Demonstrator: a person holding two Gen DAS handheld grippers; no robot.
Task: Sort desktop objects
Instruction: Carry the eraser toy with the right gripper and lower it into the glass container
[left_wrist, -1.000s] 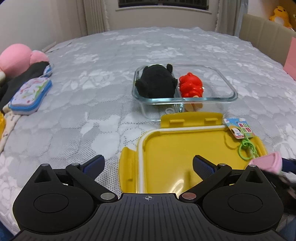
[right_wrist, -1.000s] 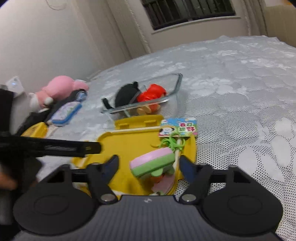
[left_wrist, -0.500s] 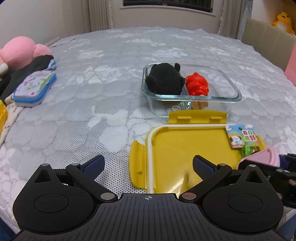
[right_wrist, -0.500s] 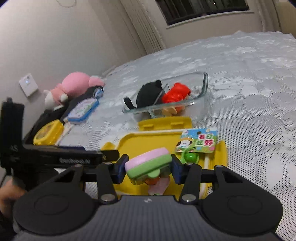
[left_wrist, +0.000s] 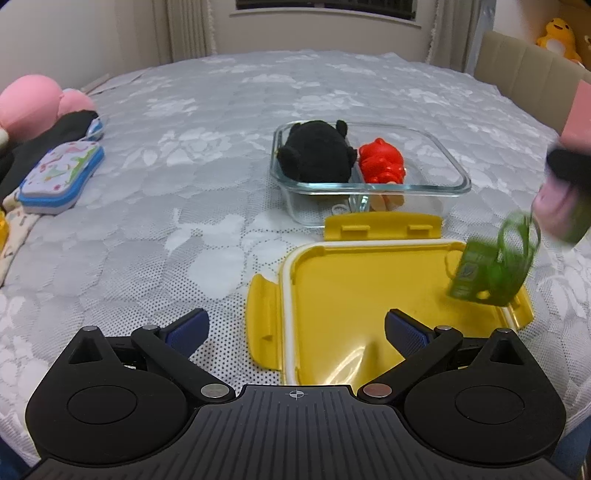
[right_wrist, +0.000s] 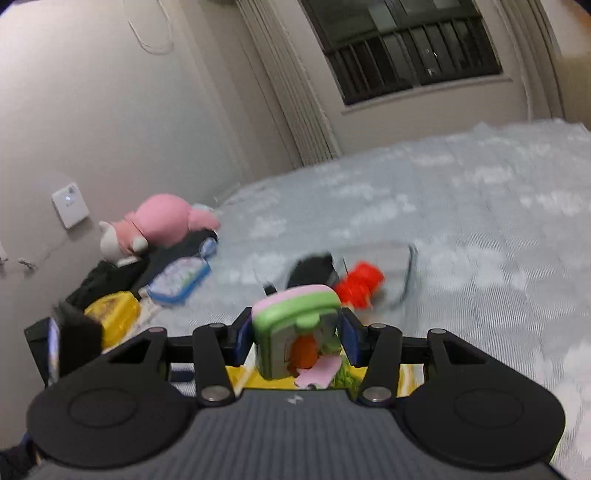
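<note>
My right gripper is shut on a pink-and-green toy, lifted off the table. In the left wrist view the same toy hangs blurred at the right edge, its green cord and tag dangling over the yellow lid. A glass container behind the lid holds a black plush and a red toy. My left gripper stands open, low over the lid's near-left corner, holding nothing.
A blue-edged pouch, a pink plush and dark cloth lie at the table's left. A yellow object sits near them. A beige chair back stands at the far right. The table carries a white lace cloth.
The right gripper closed on the pink-and-green toy, then lifted it off the yellow lid; its cord and tag now swing in the air. The left gripper stayed open and pulled back slightly.
</note>
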